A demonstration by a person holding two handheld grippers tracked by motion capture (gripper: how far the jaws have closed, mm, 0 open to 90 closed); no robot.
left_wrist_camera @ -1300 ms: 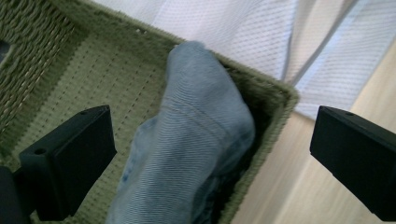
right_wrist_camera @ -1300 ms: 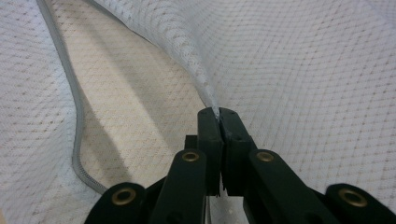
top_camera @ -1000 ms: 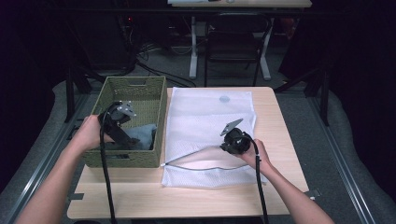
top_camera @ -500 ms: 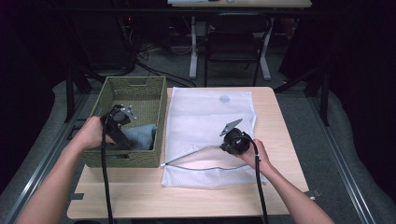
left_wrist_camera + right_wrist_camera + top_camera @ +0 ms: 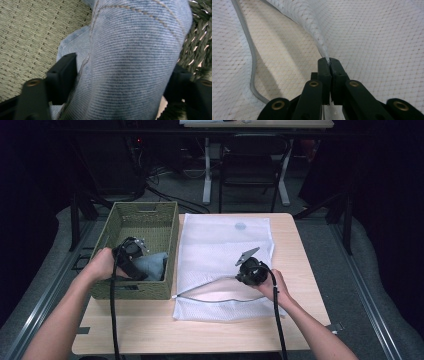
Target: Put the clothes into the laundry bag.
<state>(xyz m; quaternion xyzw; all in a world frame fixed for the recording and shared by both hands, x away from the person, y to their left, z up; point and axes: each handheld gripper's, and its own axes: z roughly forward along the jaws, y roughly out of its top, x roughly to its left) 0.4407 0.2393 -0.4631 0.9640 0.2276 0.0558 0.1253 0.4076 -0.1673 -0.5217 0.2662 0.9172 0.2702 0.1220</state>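
Note:
A folded blue denim garment (image 5: 150, 265) lies in the near right part of an olive woven basket (image 5: 150, 210). My left gripper (image 5: 131, 254) is down inside the basket. In the left gripper view its jaws (image 5: 120, 71) press on both sides of a thick denim fold (image 5: 135, 55). A white mesh zip bag (image 5: 225, 240) lies flat on the table to the right of the basket, its grey zipper (image 5: 210, 299) open along the near side. My right gripper (image 5: 250, 270) is shut (image 5: 329, 61) on the upper edge of the bag's opening (image 5: 317, 37) and holds it raised.
The wooden table (image 5: 150, 330) has bare surface along its near edge and a strip on the right (image 5: 295, 250). The basket's wall (image 5: 172, 250) stands between denim and bag. Cables trail from both grippers toward the person. Dark floor and desk legs lie beyond the table.
My left gripper has shifted slightly nearer and lower onto the denim in the basket. The right gripper and the raised bag edge have stayed put.

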